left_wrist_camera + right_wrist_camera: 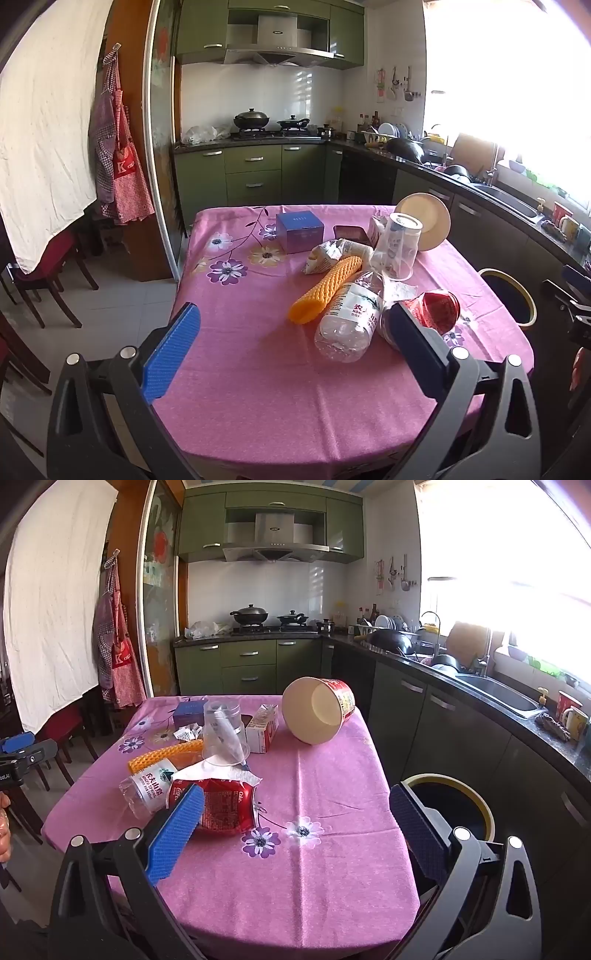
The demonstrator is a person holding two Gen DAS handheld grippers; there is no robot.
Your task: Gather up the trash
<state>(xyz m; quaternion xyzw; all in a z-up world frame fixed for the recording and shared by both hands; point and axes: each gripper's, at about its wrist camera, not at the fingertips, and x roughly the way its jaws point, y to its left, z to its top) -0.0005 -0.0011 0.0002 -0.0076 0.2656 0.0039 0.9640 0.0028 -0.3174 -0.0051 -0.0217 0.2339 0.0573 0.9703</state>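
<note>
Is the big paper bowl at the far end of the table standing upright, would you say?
No, the paper bowl lies tipped on its side on the pink tablecloth, with its open mouth facing the right wrist camera.

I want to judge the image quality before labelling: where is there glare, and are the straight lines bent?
Left wrist view: the window is blown out to white at the upper right, washing out the counter below it; the door frame bows. Right wrist view: the same window glare, the table edge curves, and the red can stays sharp.
</note>
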